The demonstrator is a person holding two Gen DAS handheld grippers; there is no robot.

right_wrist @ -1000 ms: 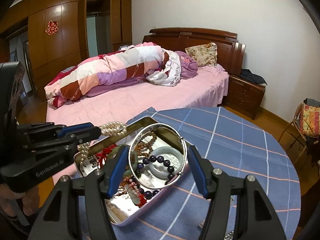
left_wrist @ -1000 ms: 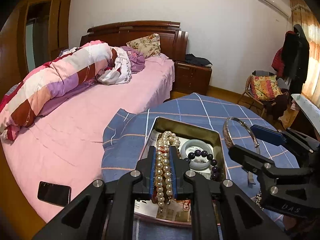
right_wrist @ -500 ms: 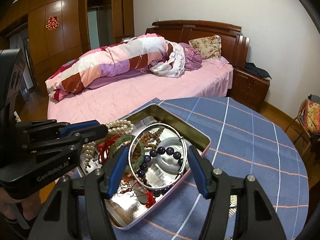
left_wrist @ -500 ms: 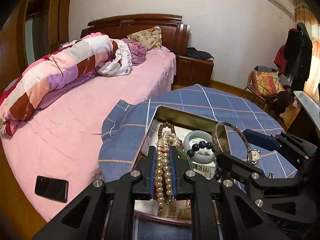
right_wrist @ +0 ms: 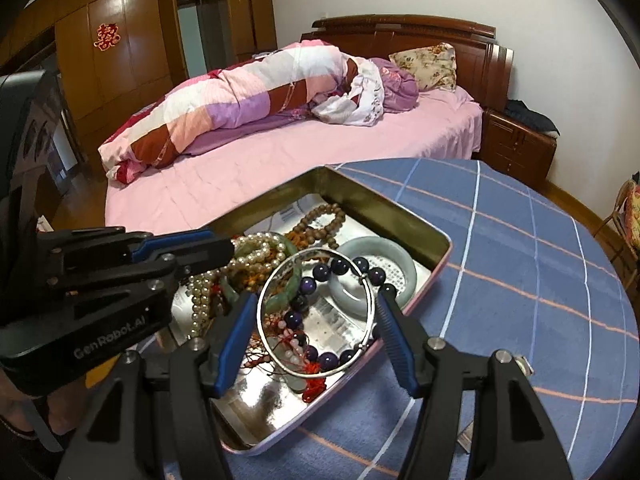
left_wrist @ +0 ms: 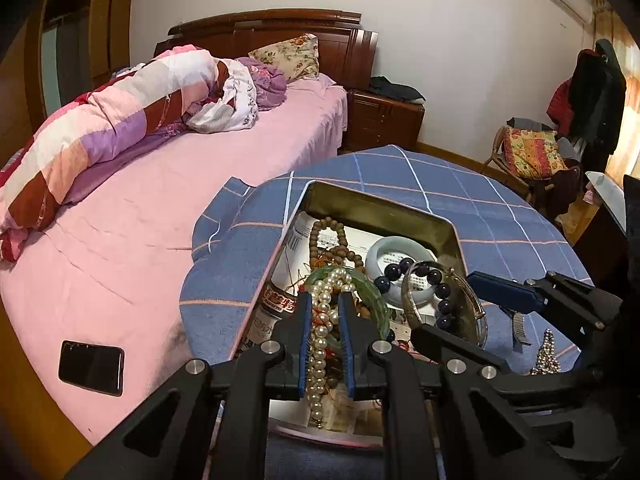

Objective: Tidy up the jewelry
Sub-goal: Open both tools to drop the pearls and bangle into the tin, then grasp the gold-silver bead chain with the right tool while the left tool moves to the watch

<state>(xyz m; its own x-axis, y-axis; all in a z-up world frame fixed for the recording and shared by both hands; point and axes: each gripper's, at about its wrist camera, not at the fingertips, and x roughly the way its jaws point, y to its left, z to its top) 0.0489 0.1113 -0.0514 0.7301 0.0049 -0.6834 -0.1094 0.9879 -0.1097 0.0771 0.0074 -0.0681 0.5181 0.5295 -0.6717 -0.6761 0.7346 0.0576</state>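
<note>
A metal tin on the blue checked tablecloth holds brown wooden beads, a pale jade bangle, dark purple beads and a green bangle. My left gripper is shut on a white pearl necklace, low over the tin's near end; it also shows in the right wrist view. My right gripper grips a thin silver bangle across its width, just above the tin; it shows in the left wrist view too.
A small silver beaded piece and a dark comb-like item lie on the cloth right of the tin. A pink bed with a rolled quilt stands behind the table, a black phone on its edge. A chair is at far right.
Both grippers have come down and forward over the tin. The pearl necklace now hangs into the tin and the silver bangle sits lower, over the purple beads.
</note>
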